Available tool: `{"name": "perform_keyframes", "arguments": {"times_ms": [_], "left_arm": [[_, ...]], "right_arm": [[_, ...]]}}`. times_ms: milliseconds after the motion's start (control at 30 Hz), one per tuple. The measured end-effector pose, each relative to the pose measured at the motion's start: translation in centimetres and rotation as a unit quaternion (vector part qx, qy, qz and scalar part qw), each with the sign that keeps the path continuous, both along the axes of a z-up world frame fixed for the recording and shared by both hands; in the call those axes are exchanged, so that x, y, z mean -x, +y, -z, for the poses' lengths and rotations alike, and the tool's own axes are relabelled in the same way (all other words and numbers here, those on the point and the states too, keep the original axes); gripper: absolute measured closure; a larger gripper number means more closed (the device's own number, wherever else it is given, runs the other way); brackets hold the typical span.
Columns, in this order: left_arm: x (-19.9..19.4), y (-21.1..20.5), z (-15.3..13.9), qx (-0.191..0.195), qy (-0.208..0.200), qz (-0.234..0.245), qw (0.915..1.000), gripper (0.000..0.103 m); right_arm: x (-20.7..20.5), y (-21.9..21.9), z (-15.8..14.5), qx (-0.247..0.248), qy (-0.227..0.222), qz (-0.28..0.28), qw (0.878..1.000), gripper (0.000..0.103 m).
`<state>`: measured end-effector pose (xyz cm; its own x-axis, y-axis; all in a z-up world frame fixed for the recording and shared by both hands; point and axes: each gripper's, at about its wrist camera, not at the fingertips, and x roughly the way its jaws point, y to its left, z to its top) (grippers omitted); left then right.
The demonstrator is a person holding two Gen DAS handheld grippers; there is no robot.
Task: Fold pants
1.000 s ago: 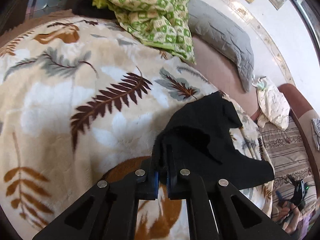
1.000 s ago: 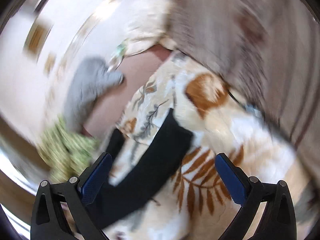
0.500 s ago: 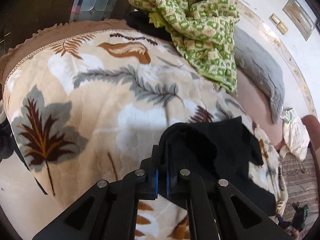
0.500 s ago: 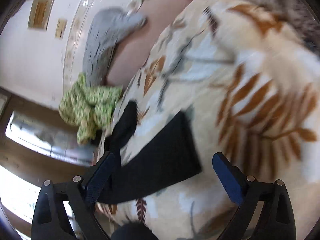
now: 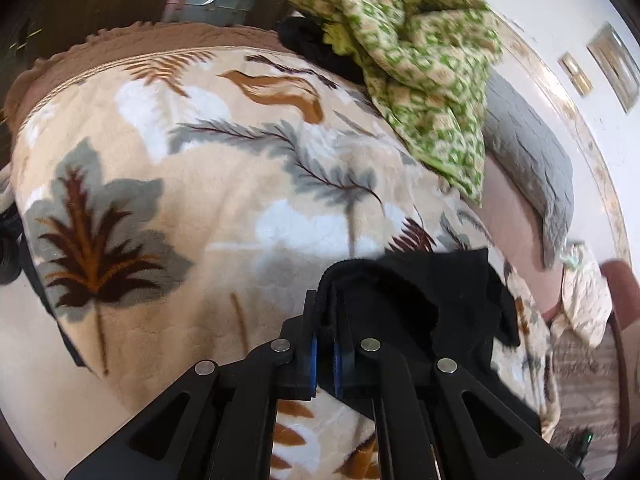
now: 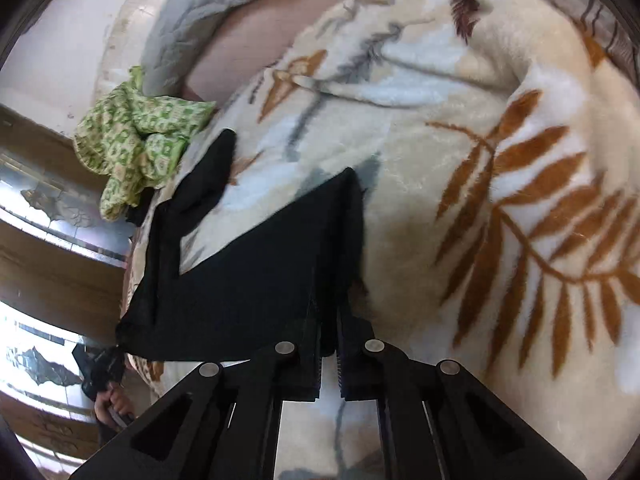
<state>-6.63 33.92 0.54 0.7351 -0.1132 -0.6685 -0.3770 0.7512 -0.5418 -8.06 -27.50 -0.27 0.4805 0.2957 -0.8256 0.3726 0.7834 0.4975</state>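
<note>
Pants (image 5: 440,296) on blanket (image 5: 224,216)

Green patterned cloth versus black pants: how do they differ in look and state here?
The green patterned cloth is printed green and cream; the black pants are plain black. The cloth lies bunched in a heap at the bed's far edge, untouched; the pants are spread across the leaf-print blanket, clamped by the left gripper and right gripper. Both are soft fabric on the same bed.
</note>
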Motion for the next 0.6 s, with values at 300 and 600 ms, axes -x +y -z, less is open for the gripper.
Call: {"name": "perform_keyframes", "arguments": {"times_ms": [300, 600], "left_arm": [[1.1, 1.0, 0.4, -0.037, 0.034, -0.027, 0.9984, 0.089], [3.4, -1.5, -3.7, -0.102, -0.049, -0.025, 0.9932, 0.071]], "right_arm": [[0.9, 0.9, 0.3, 0.042, 0.038, -0.022, 0.998, 0.087], [-6.8, 15.0, -7.3, 0.336, -0.186, -0.173, 0.907, 0.064]]}}
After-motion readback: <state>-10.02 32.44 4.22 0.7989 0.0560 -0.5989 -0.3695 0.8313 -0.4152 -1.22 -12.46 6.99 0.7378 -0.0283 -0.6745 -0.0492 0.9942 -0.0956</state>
